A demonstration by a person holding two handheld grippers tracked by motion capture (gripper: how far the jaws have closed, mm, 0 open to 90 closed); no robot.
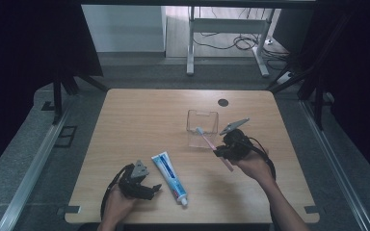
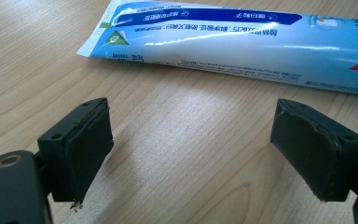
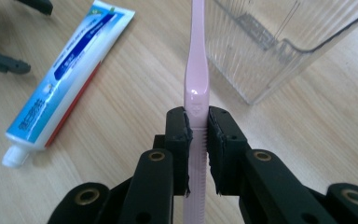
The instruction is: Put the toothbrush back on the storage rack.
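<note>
Toothbrush: pink, clamped mid-handle between the jaws of the right gripper, long axis running straight out from the jaws, head end toward the clear cup. Cup lies just ahead and right of the brush tip; looks empty. Likely next: brush into cup.

Tube flat on table, just beyond left gripper, jaws spread, nothing held.
</note>
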